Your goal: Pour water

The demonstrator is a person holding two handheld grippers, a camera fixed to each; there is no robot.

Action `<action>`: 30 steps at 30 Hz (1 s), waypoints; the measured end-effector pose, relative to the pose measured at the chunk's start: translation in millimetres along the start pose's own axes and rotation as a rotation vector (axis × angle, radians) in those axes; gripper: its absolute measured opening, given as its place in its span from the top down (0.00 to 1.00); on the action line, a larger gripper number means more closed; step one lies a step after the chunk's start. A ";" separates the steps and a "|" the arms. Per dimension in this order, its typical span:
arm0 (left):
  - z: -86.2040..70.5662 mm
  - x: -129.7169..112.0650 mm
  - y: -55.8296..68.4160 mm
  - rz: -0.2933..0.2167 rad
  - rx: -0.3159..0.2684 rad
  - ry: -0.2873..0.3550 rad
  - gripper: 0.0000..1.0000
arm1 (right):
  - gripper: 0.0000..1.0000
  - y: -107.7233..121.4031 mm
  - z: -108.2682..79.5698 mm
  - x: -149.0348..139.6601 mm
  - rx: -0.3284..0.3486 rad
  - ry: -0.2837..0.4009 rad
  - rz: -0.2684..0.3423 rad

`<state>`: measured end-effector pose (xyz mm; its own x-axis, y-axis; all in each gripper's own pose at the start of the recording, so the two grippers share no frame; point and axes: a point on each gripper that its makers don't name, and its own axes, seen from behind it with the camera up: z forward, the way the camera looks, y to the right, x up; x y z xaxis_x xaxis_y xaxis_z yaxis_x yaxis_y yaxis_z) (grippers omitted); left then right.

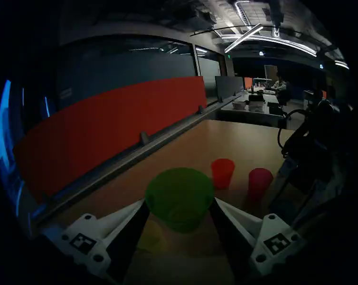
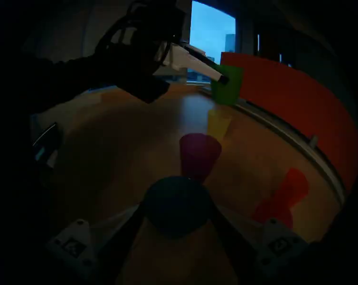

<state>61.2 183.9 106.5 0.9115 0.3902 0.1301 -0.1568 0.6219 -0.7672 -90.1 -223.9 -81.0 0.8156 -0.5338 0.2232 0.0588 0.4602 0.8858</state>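
Observation:
My left gripper [image 1: 179,205] is shut on a green cup [image 1: 179,198], held above the wooden desk [image 1: 202,142]. A yellow cup [image 1: 152,236] shows faintly below it. In the right gripper view the left gripper [image 2: 223,80] holds the green cup [image 2: 228,85] just over the yellow cup [image 2: 218,123]. My right gripper [image 2: 178,207] is shut on a dark blue cup [image 2: 178,204], low and close to the camera. A magenta cup [image 2: 199,154] stands just beyond it, and a red cup [image 2: 287,192] stands to the right. The light is too dim to see water.
A red partition [image 1: 112,123] and a grey rail [image 1: 146,149] run along the desk's far side. The red cup [image 1: 222,172] and the magenta cup [image 1: 259,183] stand side by side mid-desk. A dark hand with the other gripper [image 1: 312,156] fills the right. More desks lie beyond.

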 end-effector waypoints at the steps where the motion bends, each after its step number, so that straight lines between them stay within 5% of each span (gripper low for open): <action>1: -0.8 0.0 -0.4 0.000 0.001 0.000 0.14 | 0.06 -0.1 0.8 0.0 0.000 -0.001 -0.001; 30: -6.7 -4.3 1.2 -0.017 0.005 0.008 0.14 | 0.06 -1.9 2.1 8.9 -0.012 0.048 0.030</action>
<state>59.7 178.3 100.9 0.9170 0.3743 0.1376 -0.1433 0.6313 -0.7621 -84.1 -231.0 -79.8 0.8435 -0.4853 0.2302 0.0401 0.4842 0.8740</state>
